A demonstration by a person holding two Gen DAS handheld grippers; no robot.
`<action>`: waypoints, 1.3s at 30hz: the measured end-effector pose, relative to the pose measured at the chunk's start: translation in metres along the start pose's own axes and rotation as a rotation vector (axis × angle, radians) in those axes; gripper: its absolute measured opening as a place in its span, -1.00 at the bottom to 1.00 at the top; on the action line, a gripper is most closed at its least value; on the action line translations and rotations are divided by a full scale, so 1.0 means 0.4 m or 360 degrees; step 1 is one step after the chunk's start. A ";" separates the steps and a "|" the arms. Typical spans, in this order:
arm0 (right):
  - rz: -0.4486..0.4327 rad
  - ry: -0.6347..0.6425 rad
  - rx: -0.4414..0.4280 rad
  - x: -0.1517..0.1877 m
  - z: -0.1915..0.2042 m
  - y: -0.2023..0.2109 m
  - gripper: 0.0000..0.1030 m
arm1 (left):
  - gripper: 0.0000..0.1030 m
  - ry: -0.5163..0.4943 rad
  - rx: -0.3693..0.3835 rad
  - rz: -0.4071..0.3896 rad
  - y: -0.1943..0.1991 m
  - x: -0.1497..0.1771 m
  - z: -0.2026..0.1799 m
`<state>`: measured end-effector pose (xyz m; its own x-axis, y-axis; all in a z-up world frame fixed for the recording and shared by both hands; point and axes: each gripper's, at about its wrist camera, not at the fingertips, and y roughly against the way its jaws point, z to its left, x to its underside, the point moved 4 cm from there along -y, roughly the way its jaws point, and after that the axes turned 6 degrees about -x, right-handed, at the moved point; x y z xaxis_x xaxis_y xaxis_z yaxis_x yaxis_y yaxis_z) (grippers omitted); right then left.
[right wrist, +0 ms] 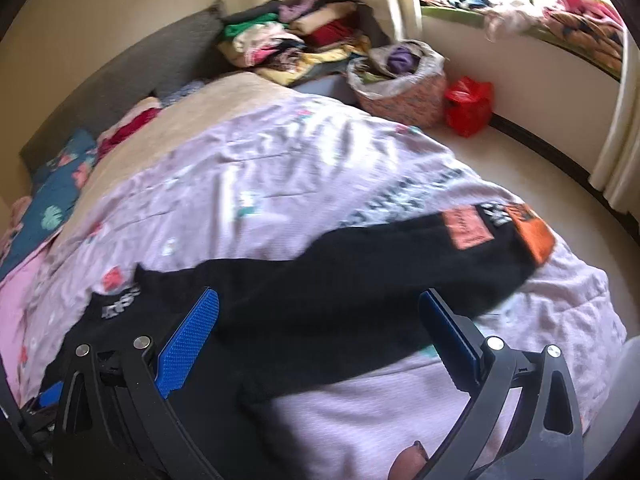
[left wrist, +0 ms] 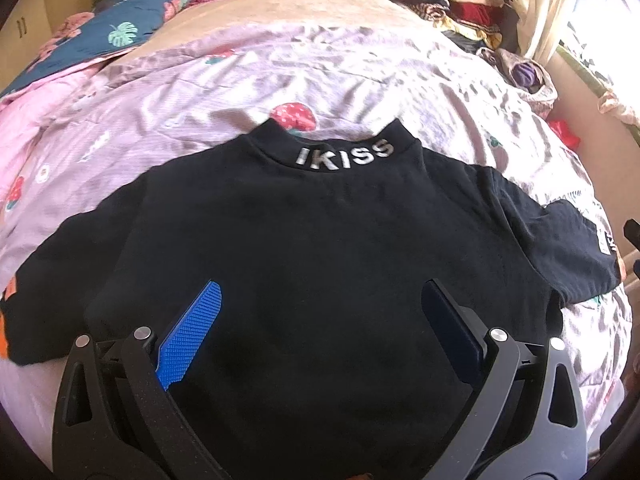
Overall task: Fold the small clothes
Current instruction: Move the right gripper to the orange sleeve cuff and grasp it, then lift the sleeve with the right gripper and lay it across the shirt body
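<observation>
A small black shirt (left wrist: 320,248) with "IKISS" on its collar (left wrist: 344,154) lies spread flat on the lilac bedcover (left wrist: 240,80), both sleeves out. My left gripper (left wrist: 322,300) hovers open over the shirt's middle, nothing between its blue fingers. In the right wrist view the same shirt (right wrist: 320,300) stretches to the right, its sleeve (right wrist: 500,236) carrying pink and orange patches. My right gripper (right wrist: 320,308) stands open above the sleeve and shoulder, holding nothing.
Piled clothes (right wrist: 300,40) sit at the head of the bed. A lined basket (right wrist: 400,84) and a red bag (right wrist: 468,106) stand on the floor right of the bed. A blue floral quilt (left wrist: 120,28) lies far left. A curtain (right wrist: 616,120) hangs at right.
</observation>
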<state>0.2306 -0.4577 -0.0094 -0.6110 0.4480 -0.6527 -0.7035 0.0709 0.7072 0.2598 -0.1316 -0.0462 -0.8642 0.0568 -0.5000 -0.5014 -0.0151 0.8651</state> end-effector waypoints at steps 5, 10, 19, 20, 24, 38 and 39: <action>0.0013 -0.0151 0.0091 -0.009 -0.119 -0.030 0.92 | 0.82 -0.0034 0.0026 0.0055 -0.044 0.004 -0.047; 0.0021 -0.0332 0.0168 -0.008 -0.240 -0.049 0.92 | 0.82 -0.0056 0.0047 0.0071 -0.072 0.011 -0.082; 0.0055 -0.0540 0.0226 -0.010 -0.374 -0.102 0.92 | 0.82 -0.0059 0.0067 0.0060 -0.097 0.001 -0.090; 0.0061 -0.0567 0.0233 -0.010 -0.386 -0.110 0.92 | 0.82 -0.0059 0.0065 0.0055 -0.097 -0.002 -0.089; 0.0106 -0.0666 0.0249 -0.015 -0.430 -0.170 0.82 | 0.82 -0.0049 0.0049 0.0023 -0.095 -0.017 -0.074; -0.0242 -0.0594 -0.0045 -0.071 -0.406 -0.096 -0.73 | 0.82 0.0057 0.0101 -0.0021 -0.060 -0.030 -0.027; -0.0264 -0.0560 -0.0080 -0.078 -0.387 -0.083 -0.74 | 0.82 0.0061 0.0105 -0.0024 -0.055 -0.030 -0.024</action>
<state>0.2169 -0.6123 -0.0546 -0.3316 0.7130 -0.6178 -0.8044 0.1285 0.5801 0.2808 -0.1417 -0.0597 -0.8580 0.0182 -0.5133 -0.5119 0.0517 0.8575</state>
